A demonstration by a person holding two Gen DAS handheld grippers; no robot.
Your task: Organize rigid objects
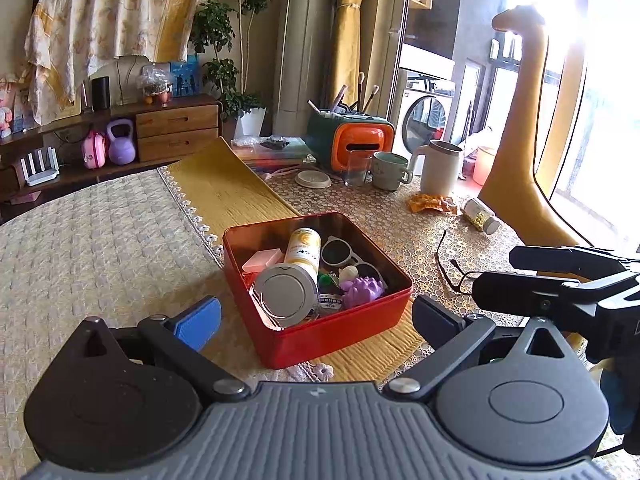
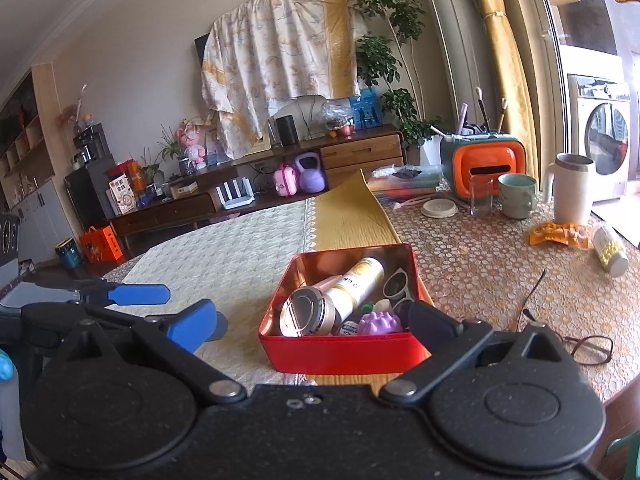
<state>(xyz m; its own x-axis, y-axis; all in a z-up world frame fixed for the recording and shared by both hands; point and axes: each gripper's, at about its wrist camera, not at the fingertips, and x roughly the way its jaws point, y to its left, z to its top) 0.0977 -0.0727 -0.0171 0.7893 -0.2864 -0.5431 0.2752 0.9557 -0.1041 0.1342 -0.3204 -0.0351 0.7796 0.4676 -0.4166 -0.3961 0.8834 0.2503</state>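
A red tin box stands on a yellow runner. In it lie a white and yellow can, a round metal tin, a pink case, white sunglasses and a purple spiky toy. My left gripper stands open just before the box's near corner, nothing between its pads. My right gripper is open too, close to the box's near wall and holding nothing. Dark-framed glasses lie on the tablecloth to the right.
At the far right lie a pill bottle and an orange snack packet. Behind stand a white mug, a green cup, a glass and an orange and green organizer. The table edge runs near right.
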